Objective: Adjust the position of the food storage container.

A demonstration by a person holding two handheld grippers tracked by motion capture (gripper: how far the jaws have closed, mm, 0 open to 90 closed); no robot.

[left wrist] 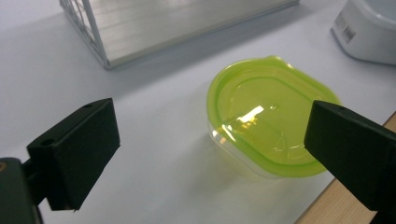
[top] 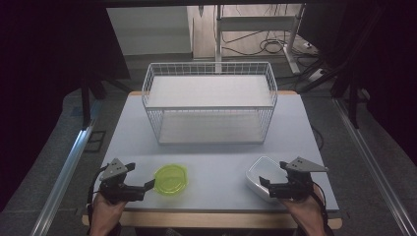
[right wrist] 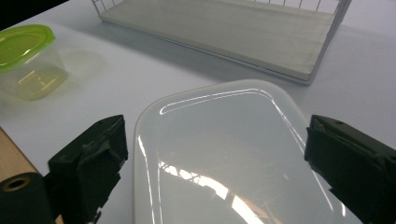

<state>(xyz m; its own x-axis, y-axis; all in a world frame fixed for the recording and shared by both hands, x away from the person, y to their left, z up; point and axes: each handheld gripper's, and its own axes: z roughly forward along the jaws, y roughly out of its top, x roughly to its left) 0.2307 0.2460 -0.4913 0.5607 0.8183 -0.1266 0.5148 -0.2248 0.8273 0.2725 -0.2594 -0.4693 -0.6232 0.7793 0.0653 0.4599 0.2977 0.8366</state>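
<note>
Two tubs sat on the near part of the bench (top: 211,162), one before each of my tongs. My left tongs (top: 140,181) were spread wide and gripped nothing; they hung low at the near left corner of the bench, pointed toward the tub with the green lid (top: 171,179), which stood just beside their tips in the high view. In the left gripper view that tub (left wrist: 266,119) lay ahead between the two jaws, nearer one of them, with bare bench around it and neither jaw touching it that I could see. My right tongs (top: 271,183) were likewise wide apart and empty, held right at the white tub (top: 263,177) near the right front edge. In the right gripper view its white lid (right wrist: 224,158) spread between the jaws, though I could not tell whether either jaw touched it. Behind both tubs, well apart, stood a white wire basket (top: 210,71).
</note>
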